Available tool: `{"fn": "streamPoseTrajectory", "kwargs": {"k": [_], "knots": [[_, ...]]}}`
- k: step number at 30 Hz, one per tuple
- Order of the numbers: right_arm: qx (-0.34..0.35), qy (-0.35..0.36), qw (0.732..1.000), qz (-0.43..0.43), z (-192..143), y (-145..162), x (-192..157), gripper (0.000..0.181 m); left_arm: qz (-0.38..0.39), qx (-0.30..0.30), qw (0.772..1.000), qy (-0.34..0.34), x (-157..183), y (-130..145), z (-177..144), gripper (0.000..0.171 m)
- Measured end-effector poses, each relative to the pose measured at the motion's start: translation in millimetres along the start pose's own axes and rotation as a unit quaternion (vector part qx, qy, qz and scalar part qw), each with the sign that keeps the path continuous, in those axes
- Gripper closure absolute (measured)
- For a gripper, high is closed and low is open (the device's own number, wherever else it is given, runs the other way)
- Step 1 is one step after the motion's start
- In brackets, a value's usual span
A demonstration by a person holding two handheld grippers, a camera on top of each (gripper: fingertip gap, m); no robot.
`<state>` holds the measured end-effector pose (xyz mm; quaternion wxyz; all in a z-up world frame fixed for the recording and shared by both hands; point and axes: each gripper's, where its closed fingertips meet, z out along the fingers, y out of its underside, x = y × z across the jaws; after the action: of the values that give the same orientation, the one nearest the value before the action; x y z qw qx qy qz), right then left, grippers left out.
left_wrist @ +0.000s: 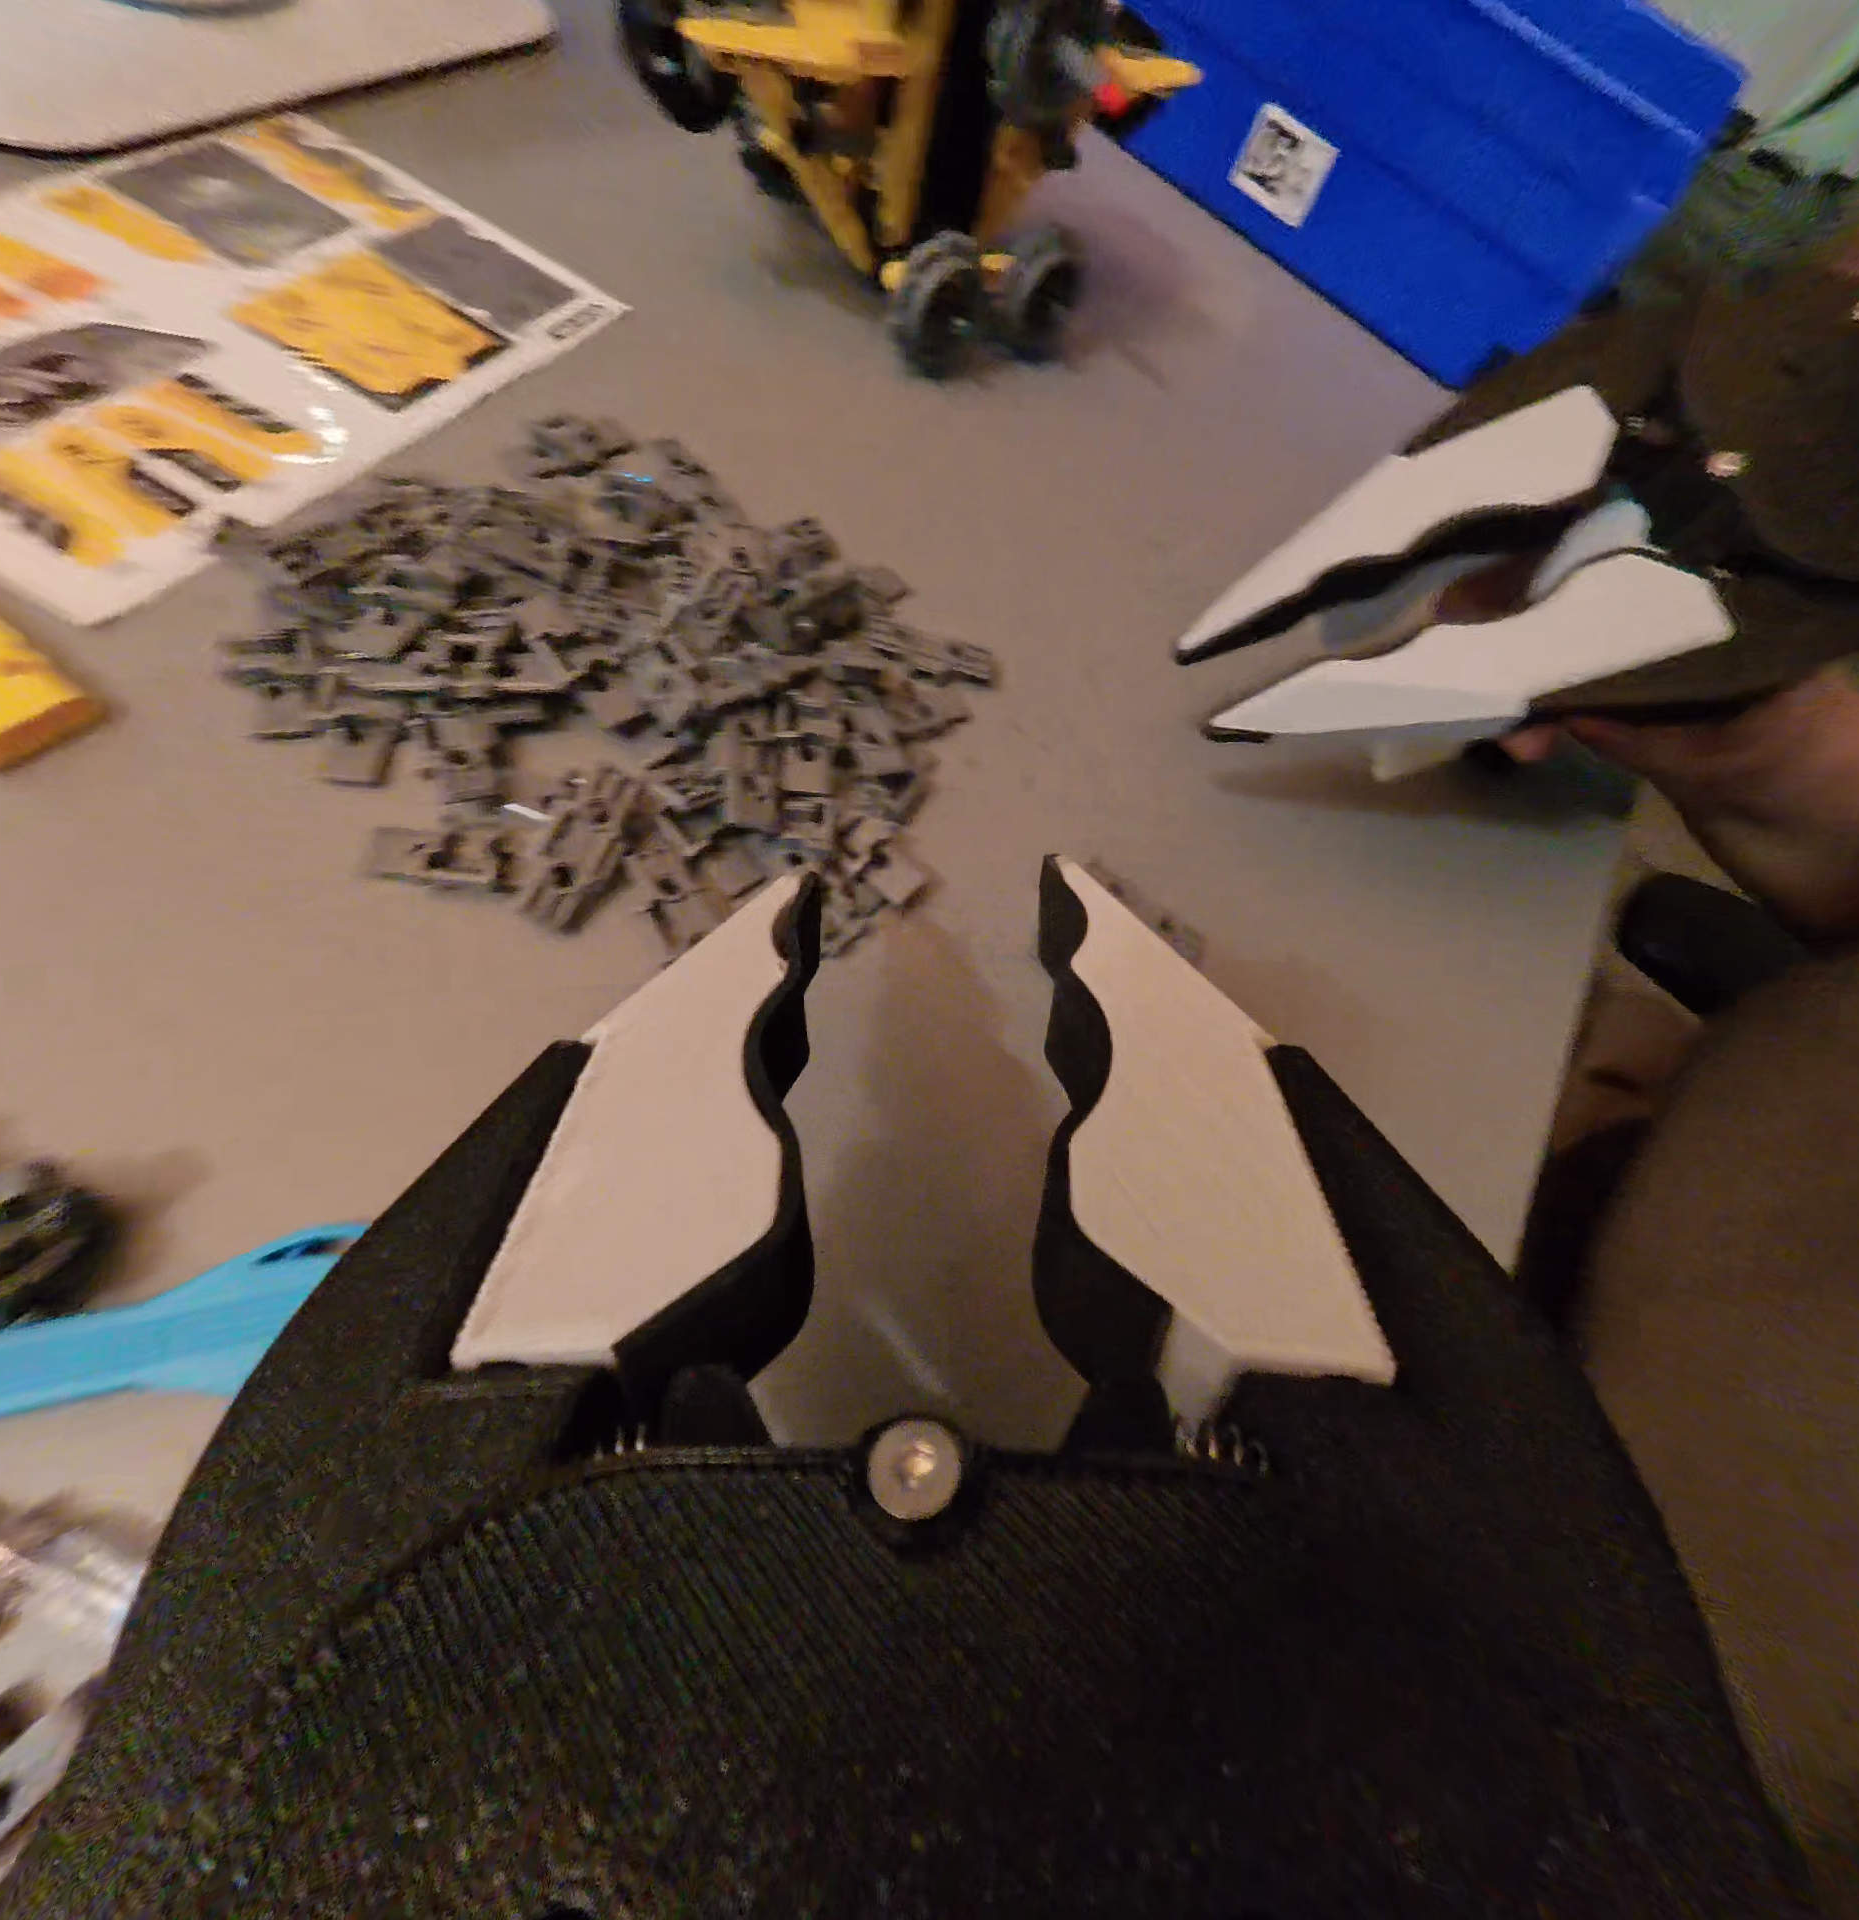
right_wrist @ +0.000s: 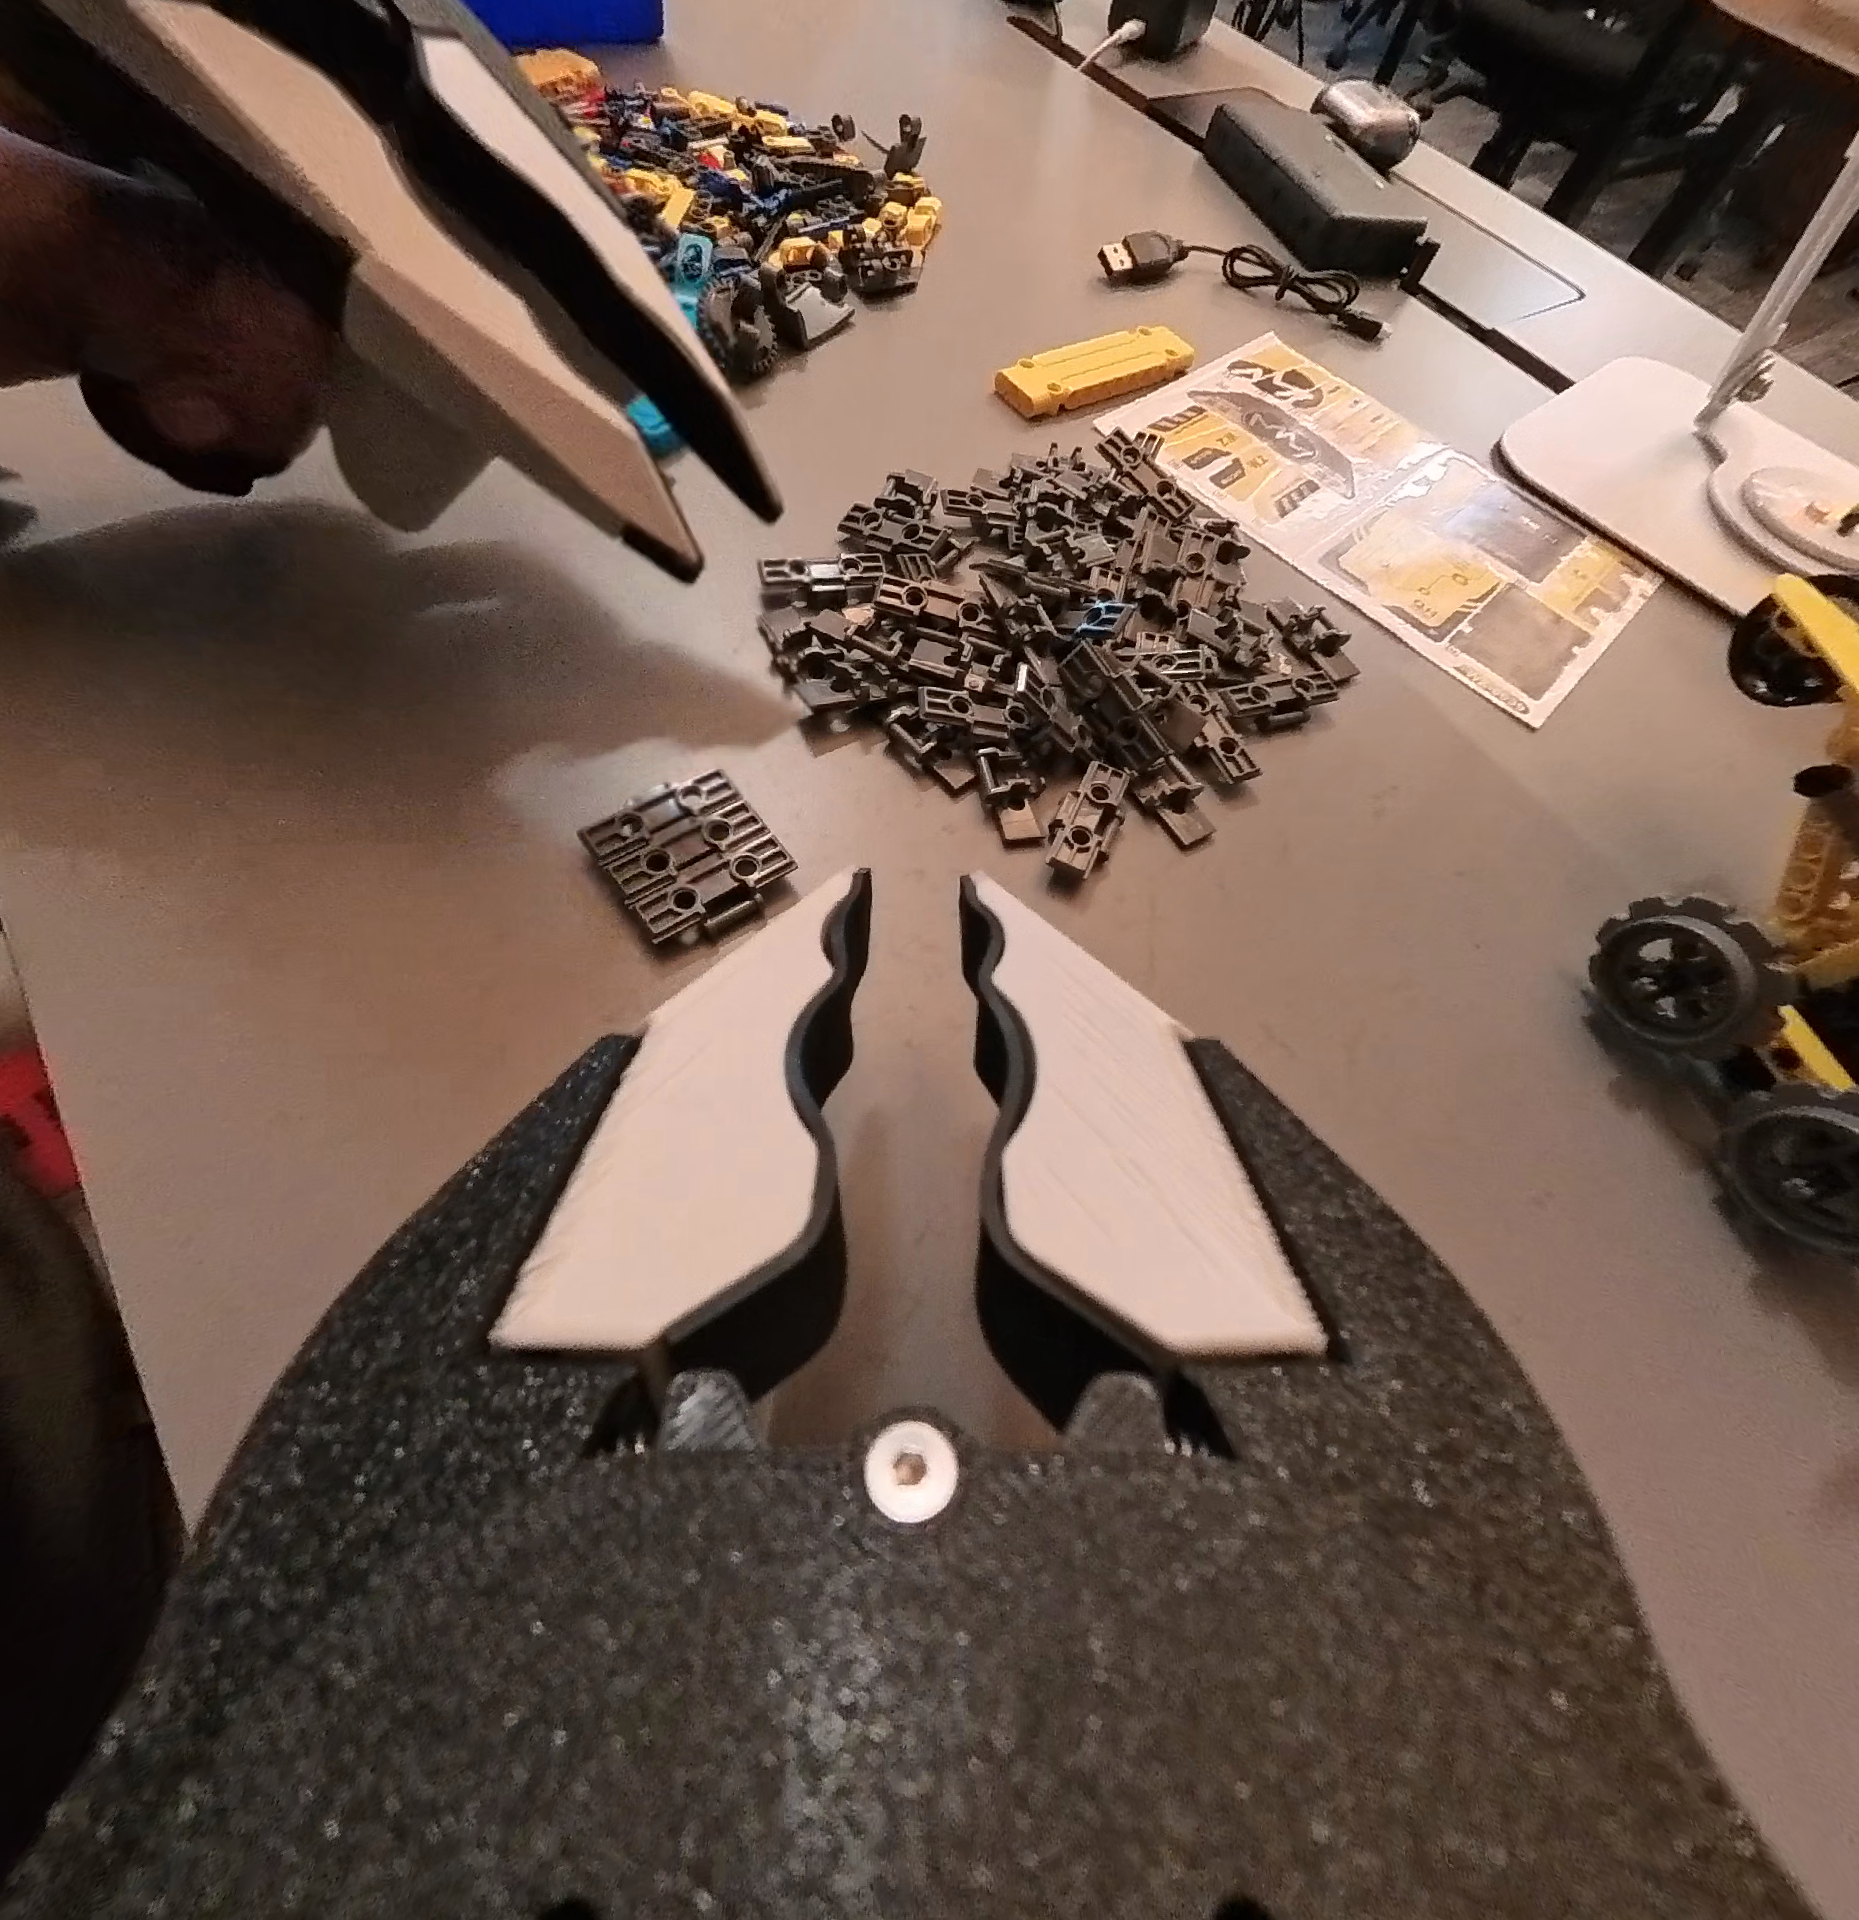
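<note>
A pile of dark grey track links (left_wrist: pixel 613 665) lies on the grey table (left_wrist: pixel 1112 499); it also shows in the right wrist view (right_wrist: pixel 1050 644). A small joined patch of track links (right_wrist: pixel 686 883) lies flat, apart from the pile. My right gripper (right_wrist: pixel 914 883) is open and empty, low over the table, its left fingertip just right of that patch. My left gripper (left_wrist: pixel 930 883) is open and empty at the pile's near edge. In the right wrist view it (right_wrist: pixel 727 538) hovers above the table, left of the pile. The right gripper also shows in the left wrist view (left_wrist: pixel 1195 694).
A yellow wheeled model (right_wrist: pixel 1787 987) stands right of the pile, a blue bin (left_wrist: pixel 1424 156) behind it. A sticker sheet (right_wrist: pixel 1403 551), a yellow panel (right_wrist: pixel 1091 369), a mixed parts pile (right_wrist: pixel 779 208), a USB cable (right_wrist: pixel 1216 265) and a lamp base (right_wrist: pixel 1683 478) lie farther off. My hands' fingertips stand some 10 cm from each other. The yellow panel (right_wrist: pixel 1091 369) sits 20 cm or so from the ends of my left fingers.
</note>
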<state>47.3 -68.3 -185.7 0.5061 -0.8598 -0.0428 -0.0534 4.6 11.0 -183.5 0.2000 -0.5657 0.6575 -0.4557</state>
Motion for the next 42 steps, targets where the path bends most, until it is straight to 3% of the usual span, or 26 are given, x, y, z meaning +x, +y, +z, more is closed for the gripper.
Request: {"fn": "streamPoseTrajectory", "kwargs": {"k": [18, 24, 30, 42], "knots": [[-0.009, 0.000, 1.000, -0.007, 2.1, 2.4, -1.5, 0.163, 0.030, -0.034, 0.994, -0.103, -34.4, 11.4, -0.5, 0.132], [-0.010, 0.001, 1.000, -0.008, 2.3, 2.5, -1.4, 0.163, 0.041, -0.049, 0.987, -0.145, -48.5, 17.2, -0.1, 0.141], [-0.011, 0.001, 1.000, -0.008, 2.6, 2.7, -1.2, 0.163, 0.049, -0.057, 0.986, -0.152, -49.0, 19.7, 2.8, 0.142], [-0.010, 0.001, 1.000, -0.009, 2.5, 2.6, -1.4, 0.162, 0.082, -0.092, 0.976, -0.180, -56.3, 29.1, 3.6, 0.164]]}}
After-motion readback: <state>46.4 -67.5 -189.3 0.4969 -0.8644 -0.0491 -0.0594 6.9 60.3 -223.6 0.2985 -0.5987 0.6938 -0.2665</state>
